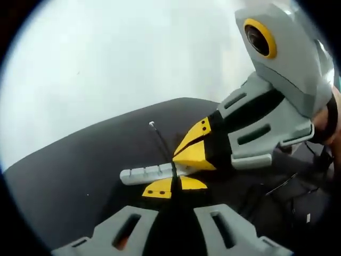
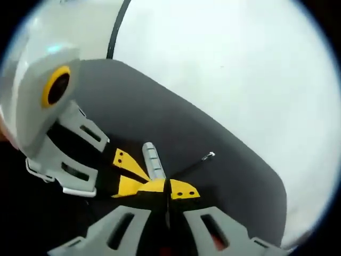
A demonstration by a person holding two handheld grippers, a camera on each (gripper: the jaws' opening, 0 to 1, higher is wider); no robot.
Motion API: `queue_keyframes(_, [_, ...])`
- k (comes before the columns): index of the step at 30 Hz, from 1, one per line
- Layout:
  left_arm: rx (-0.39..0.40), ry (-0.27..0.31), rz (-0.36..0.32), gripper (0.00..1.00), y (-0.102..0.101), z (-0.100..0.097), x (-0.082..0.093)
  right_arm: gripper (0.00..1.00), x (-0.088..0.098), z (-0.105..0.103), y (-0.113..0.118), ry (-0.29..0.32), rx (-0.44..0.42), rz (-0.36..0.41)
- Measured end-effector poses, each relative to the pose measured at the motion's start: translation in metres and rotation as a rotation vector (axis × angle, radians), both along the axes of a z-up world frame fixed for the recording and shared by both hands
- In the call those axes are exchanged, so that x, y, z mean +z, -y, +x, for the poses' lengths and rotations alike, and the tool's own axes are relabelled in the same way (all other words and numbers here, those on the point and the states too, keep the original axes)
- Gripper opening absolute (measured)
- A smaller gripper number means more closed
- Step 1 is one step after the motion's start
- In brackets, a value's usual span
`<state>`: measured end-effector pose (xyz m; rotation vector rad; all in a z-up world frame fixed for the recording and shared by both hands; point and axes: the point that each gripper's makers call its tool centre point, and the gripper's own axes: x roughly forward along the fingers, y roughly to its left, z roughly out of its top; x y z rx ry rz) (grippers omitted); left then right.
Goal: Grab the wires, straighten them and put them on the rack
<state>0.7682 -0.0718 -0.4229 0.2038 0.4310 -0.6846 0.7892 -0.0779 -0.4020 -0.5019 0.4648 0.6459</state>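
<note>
A: In the left gripper view, our left gripper [image 1: 166, 188] has its yellow tips clenched on the thin black wire [image 1: 160, 141]. The wire runs up from the tips over the dark grey tabletop [image 1: 69, 176] and ends in a small silver plug [image 1: 152, 125]. The right gripper [image 1: 196, 152] comes in from the right, closed on the same wire just beside ours, over the pale grey notched rack [image 1: 146, 173].

B: In the right gripper view, our right gripper [image 2: 166, 188] is pinched on that wire [image 2: 189, 166], its plug [image 2: 211, 156] pointing away, the rack [image 2: 153, 159] close behind the tips.

A: We judge it light, limp and slippery. We should grip firmly near the ends and pull gently, sparing the plug. More wires [image 1: 298, 197] lie at the right.
</note>
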Motion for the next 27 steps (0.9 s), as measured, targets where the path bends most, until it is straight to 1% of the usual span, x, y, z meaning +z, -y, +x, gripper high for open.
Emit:
queue_keyframes(3, [0.000, 0.002, 0.001, 0.00, 0.000, 0.001, 0.000, 0.00, 0.000, 0.000, -0.002, 0.009, 0.000, -0.007])
queue_keyframes(4, [0.000, 0.002, -0.001, 0.00, 0.000, 0.001, 0.000, 0.00, 0.004, 0.000, -0.003, 0.016, -0.001, 0.004])
queue_keyframes(5, [-0.001, 0.001, -0.002, 0.00, 0.000, 0.001, 0.000, 0.00, 0.007, -0.001, -0.007, 0.020, 0.005, 0.033])
queue_keyframes(6, [-0.001, 0.001, -0.003, 0.00, 0.000, 0.001, 0.000, 0.00, 0.009, 0.001, -0.009, 0.017, 0.010, 0.036])
queue_keyframes(7, [-0.002, 0.000, -0.004, 0.00, 0.000, 0.001, 0.000, 0.00, 0.007, 0.002, -0.010, 0.012, 0.010, 0.031])
queue_keyframes(8, [-0.002, 0.001, -0.004, 0.00, 0.000, 0.002, 0.000, 0.00, -0.002, 0.000, -0.006, -0.006, 0.012, -0.025])
queue_keyframes(9, [-0.003, 0.001, -0.003, 0.00, 0.000, 0.001, 0.000, 0.00, 0.001, 0.002, -0.012, 0.025, 0.020, 0.015])
queue_keyframes(10, [-0.003, 0.002, -0.005, 0.00, 0.000, 0.002, 0.000, 0.00, 0.001, 0.004, -0.010, 0.008, -0.009, 0.027])
queue_keyframes(12, [-0.003, 0.003, -0.007, 0.00, 0.000, 0.002, 0.000, 0.00, 0.001, 0.003, -0.011, 0.014, -0.002, -0.001])
queue_keyframes(14, [-0.003, 0.004, -0.010, 0.00, 0.000, 0.002, 0.000, 0.00, 0.003, 0.005, -0.009, 0.010, -0.005, 0.002])
queue_keyframes(15, [-0.003, 0.003, -0.010, 0.00, 0.000, 0.002, 0.000, 0.00, 0.004, 0.004, -0.011, 0.019, 0.022, -0.005])
queue_keyframes(16, [-0.003, 0.003, -0.010, 0.00, 0.000, 0.002, 0.000, 0.00, 0.002, 0.003, -0.009, 0.014, 0.016, 0.014])
queue_keyframes(17, [-0.003, 0.004, -0.009, 0.00, 0.000, 0.002, 0.000, 0.00, 0.002, 0.002, -0.009, -0.003, 0.011, 0.061])
queue_keyframes(18, [-0.002, 0.004, -0.008, 0.00, 0.000, 0.002, 0.000, 0.00, 0.003, 0.008, -0.005, -0.010, 0.007, 0.068])
queue_keyframes(19, [-0.002, 0.003, -0.007, 0.00, 0.001, 0.002, 0.000, 0.00, 0.003, 0.010, -0.005, -0.007, 0.007, 0.059])
queue_keyframes(20, [-0.002, 0.002, -0.008, 0.00, 0.001, 0.002, 0.000, 0.00, 0.002, 0.005, -0.008, -0.001, 0.009, 0.041])
queue_keyframes(21, [-0.002, 0.001, -0.009, 0.00, 0.001, 0.001, 0.000, 0.00, 0.001, 0.005, -0.008, 0.008, 0.011, 0.020])
queue_keyframes(22, [-0.003, 0.001, -0.009, 0.00, 0.001, 0.001, 0.001, 0.00, -0.001, 0.001, -0.010, 0.008, 0.011, 0.022])
queue_keyframes(25, [-0.003, 0.000, -0.015, 0.00, 0.001, 0.001, 0.001, 0.00, 0.002, 0.002, -0.006, -0.007, 0.001, 0.052])
queue_keyframes(26, [-0.003, 0.000, -0.015, 0.00, 0.001, 0.001, 0.001, 0.00, 0.004, 0.002, -0.001, 0.008, -0.009, 0.026])
queue_keyframes(27, [-0.003, 0.001, -0.013, 0.00, 0.001, 0.001, 0.001, 0.00, 0.008, 0.003, -0.002, 0.035, -0.002, 0.022])
